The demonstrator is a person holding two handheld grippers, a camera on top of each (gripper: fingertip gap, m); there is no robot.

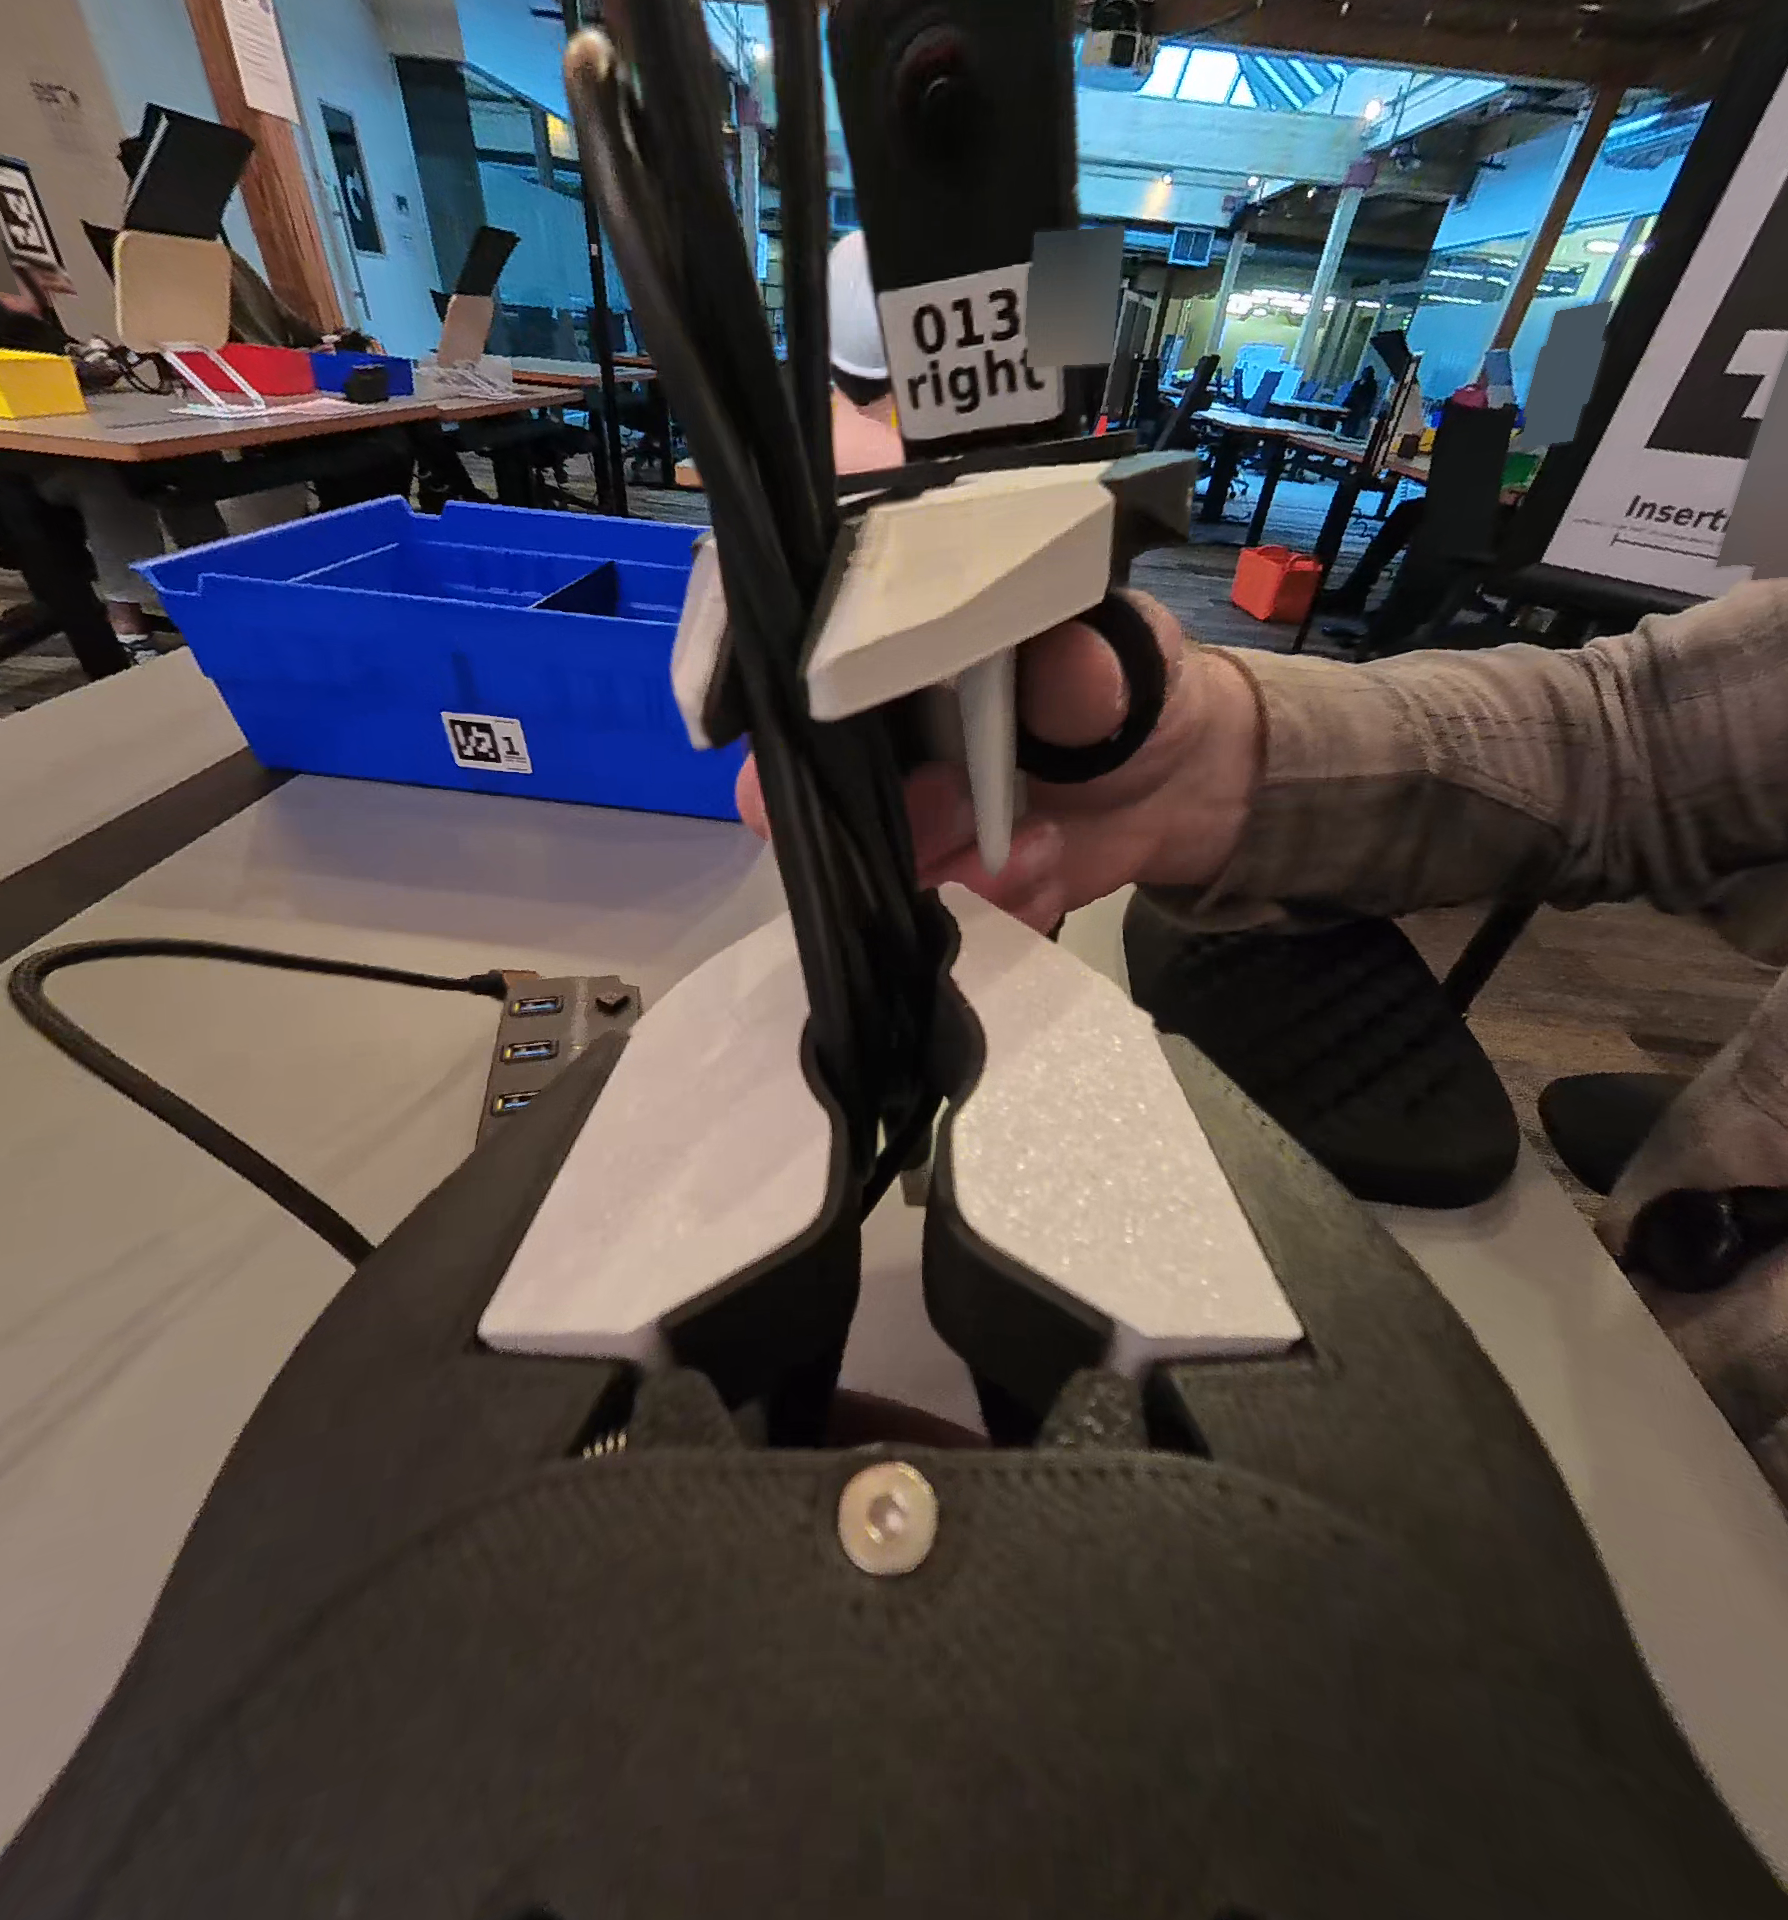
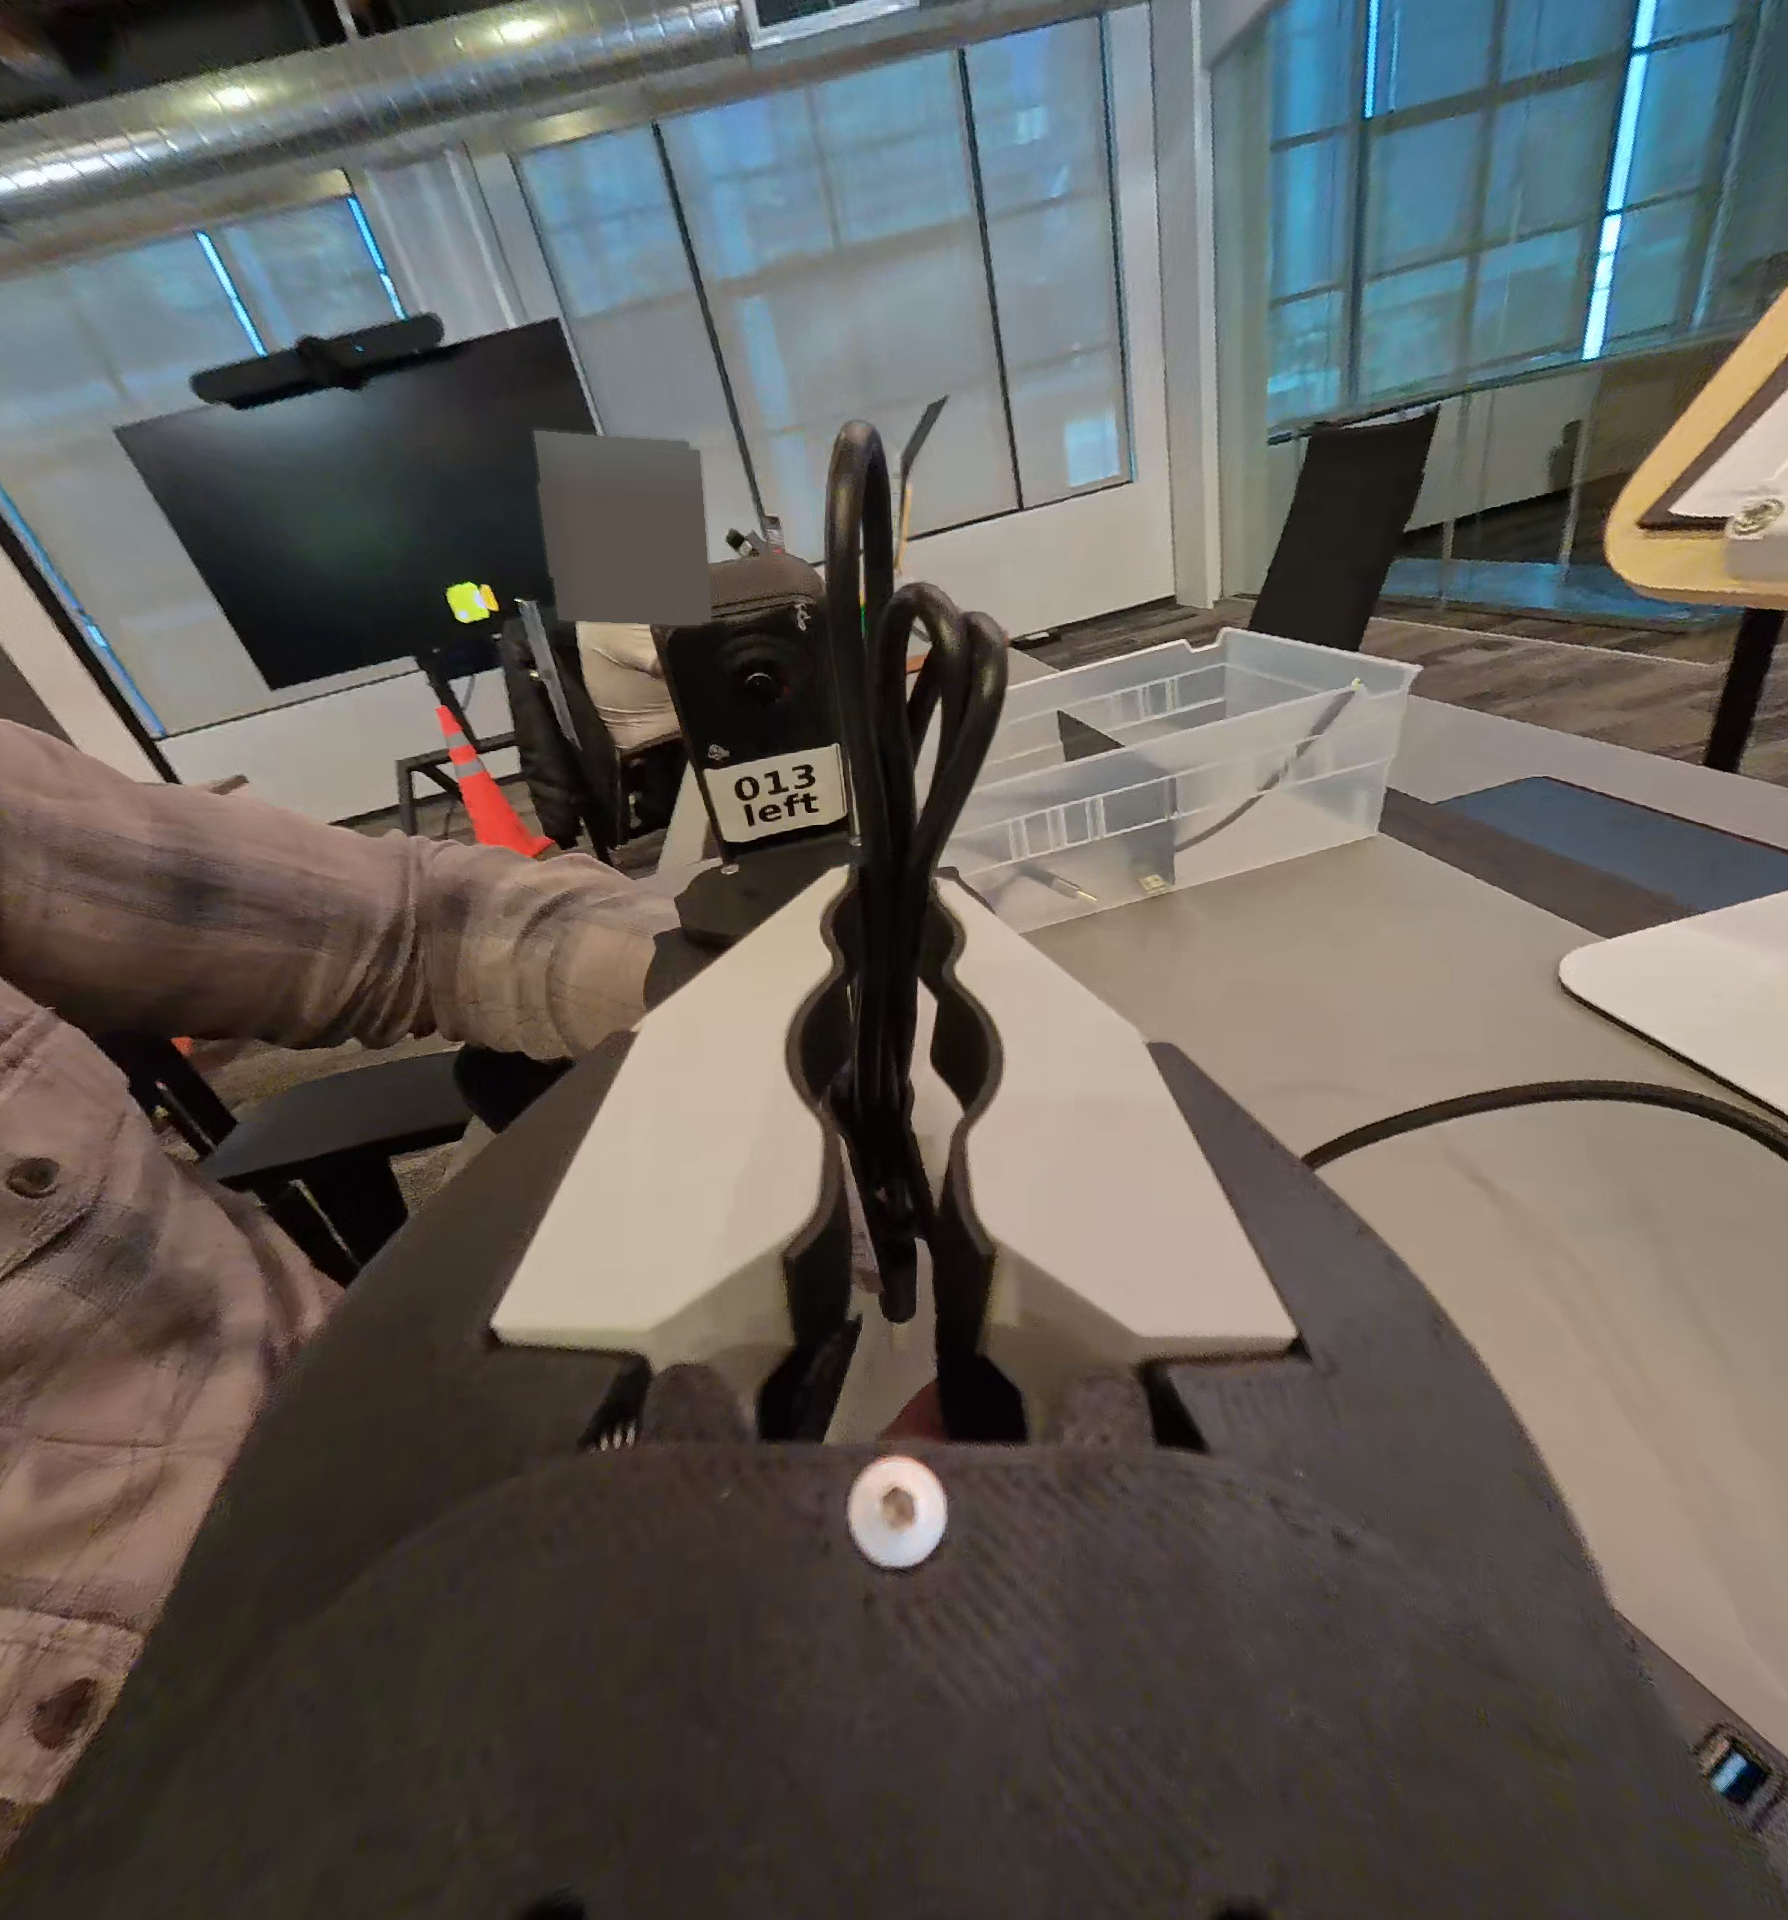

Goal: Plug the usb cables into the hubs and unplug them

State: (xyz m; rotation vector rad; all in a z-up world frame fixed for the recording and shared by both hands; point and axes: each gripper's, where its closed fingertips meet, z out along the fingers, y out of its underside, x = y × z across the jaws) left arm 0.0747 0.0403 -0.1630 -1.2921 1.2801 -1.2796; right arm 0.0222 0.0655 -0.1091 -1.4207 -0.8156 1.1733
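2 tools (image 1: 885, 1049) (image 2: 895, 997) clamped on cable bundle (image 1: 765, 644).

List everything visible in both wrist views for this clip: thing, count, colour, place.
Cable bundle: one, black, looped, clamped by both grippers.
USB hub: one, grey with blue ports, on table left of the left gripper, braided lead attached.
Blue bin: one, far end of table.
Clear bin: one, on table, holding cables.
White base: one, table's right edge.
Table: one, grey.
Left gripper: shut on the bundle.
Right gripper: shut on the bundle.
Hand: one, on the right gripper's handle.
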